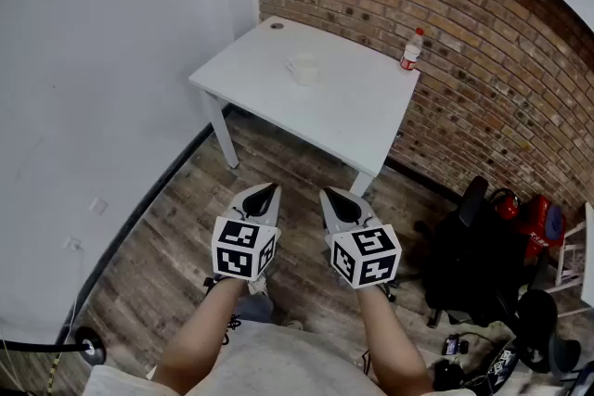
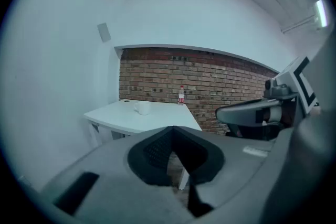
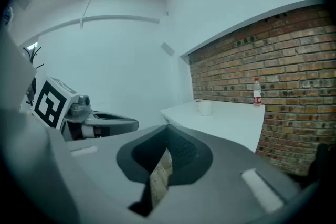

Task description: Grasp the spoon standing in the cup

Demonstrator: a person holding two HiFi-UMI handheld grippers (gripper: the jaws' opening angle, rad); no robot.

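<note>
Cup (image 1: 303, 70) of white colour is seen near the middle of the white table (image 1: 353, 116), well apart from both grippers. The spoon cannot be made out in it in any view; the cup is small and pale against the tabletop. A handle on the cup's side is shown only in the left gripper view, where the cup is seen from the side. A clear bottle (image 1: 411, 49) with a red label is placed at the table corner next to the brick wall (image 1: 483, 32).

Only in the head view are the left gripper (image 1: 263, 191) and the right gripper (image 1: 338, 198) seen together from above, held side by side over the wooden floor (image 1: 167, 236), short of the table. A black chair (image 1: 469, 255) at the right is also shown there only. The ceiling is shown only in the gripper views.

In each gripper view the jaws are brought together at the tips, with nothing held between them. A narrow strip of floor is visible in the gap below the tips.
</note>
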